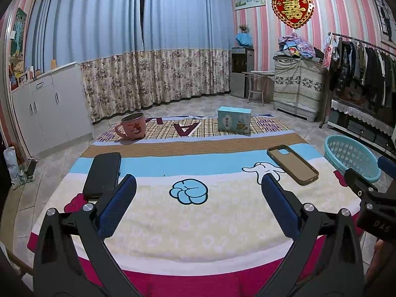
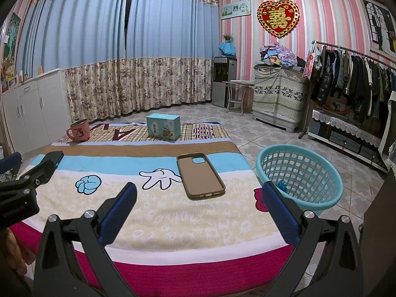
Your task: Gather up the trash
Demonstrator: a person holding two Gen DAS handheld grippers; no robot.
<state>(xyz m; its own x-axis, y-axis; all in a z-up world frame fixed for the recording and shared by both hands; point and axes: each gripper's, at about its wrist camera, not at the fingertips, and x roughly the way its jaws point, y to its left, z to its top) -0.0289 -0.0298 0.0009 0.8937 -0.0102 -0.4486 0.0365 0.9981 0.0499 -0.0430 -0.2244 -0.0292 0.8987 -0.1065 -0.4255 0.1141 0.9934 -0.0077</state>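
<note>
Both hand-held grippers (image 1: 198,188) (image 2: 198,193) wide apart, empty.

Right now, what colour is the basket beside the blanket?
The basket is light turquoise plastic with a lattice wall, seen best in the right wrist view.

Black case (image 1: 102,174) partly covered at its near end by the left gripper's finger (image 1: 118,205); in the right wrist view, mostly hidden behind the left gripper (image 2: 22,185). Basket (image 1: 351,157) cut at its near rim by the right gripper (image 1: 371,198). Small blue contents of the basket too small to identify. Box (image 2: 163,126) lettering illegible.
</note>
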